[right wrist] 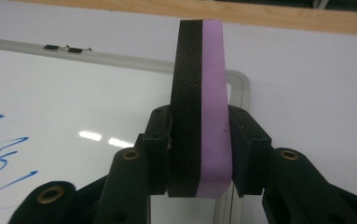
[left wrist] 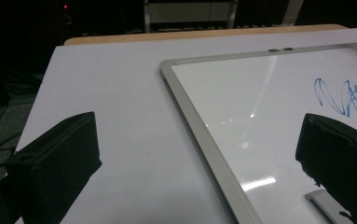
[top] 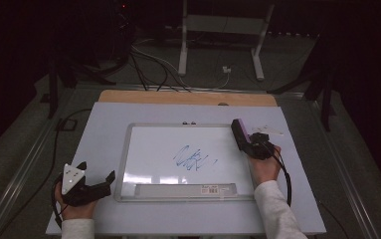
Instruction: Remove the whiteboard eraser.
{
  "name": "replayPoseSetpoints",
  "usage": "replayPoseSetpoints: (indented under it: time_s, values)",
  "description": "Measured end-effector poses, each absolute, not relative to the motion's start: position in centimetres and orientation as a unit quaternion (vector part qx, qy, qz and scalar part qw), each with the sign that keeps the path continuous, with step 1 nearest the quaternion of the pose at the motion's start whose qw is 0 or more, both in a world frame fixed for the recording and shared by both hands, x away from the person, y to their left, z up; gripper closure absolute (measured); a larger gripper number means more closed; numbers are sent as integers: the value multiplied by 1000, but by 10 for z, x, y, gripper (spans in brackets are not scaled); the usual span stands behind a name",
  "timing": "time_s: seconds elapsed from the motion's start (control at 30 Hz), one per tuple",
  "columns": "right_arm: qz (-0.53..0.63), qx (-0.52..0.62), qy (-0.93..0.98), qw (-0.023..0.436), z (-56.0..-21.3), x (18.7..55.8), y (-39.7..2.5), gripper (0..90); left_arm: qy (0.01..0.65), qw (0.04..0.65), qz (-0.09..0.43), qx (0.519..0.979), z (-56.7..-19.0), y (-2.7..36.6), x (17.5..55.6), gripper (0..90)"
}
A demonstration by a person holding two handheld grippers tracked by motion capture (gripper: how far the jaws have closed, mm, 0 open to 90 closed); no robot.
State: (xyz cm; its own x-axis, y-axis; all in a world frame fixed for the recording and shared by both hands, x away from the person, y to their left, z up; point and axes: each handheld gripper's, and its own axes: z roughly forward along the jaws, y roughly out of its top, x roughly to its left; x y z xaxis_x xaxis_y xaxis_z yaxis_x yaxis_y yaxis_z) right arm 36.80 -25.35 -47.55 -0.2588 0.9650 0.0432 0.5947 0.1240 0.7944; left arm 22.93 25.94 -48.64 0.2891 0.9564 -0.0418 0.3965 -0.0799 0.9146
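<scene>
Your right gripper (right wrist: 199,149) is clamped tight on the eraser (right wrist: 199,102), black felt side toward the board, purple foam side facing away. It sits over the whiteboard's (top: 143,149) top right corner, with the blue scribble (top: 193,158) off to its left, not touched. Your left gripper (top: 97,180) has its jaws spread wide with nothing in them, parked at the board's lower left corner, one jaw over the white table (left wrist: 120,116) and the other over the board's frame (left wrist: 199,130).
</scene>
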Motion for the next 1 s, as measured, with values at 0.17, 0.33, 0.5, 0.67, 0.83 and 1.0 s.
replayPoseSetpoints:
  time_s: [0.17,0.33,0.5,0.67,0.83,1.0]
  values:
    - [369,546,709,253,-472,364,-254,637,509,451,313,663,-486,259,229,6]
    - [374,534,714,255,-467,359,-250,637,509,450,313,664,-486,259,229,6]
    - [369,517,727,262,-465,354,-244,637,510,449,311,665,-487,259,229,6]
    - [367,505,735,264,-464,351,-239,636,508,448,312,666,-487,259,229,6]
    - [365,499,741,264,-465,350,-233,635,509,448,311,666,-487,258,229,6]
    - [361,489,748,268,-466,347,-226,635,508,448,311,666,-487,258,229,6]
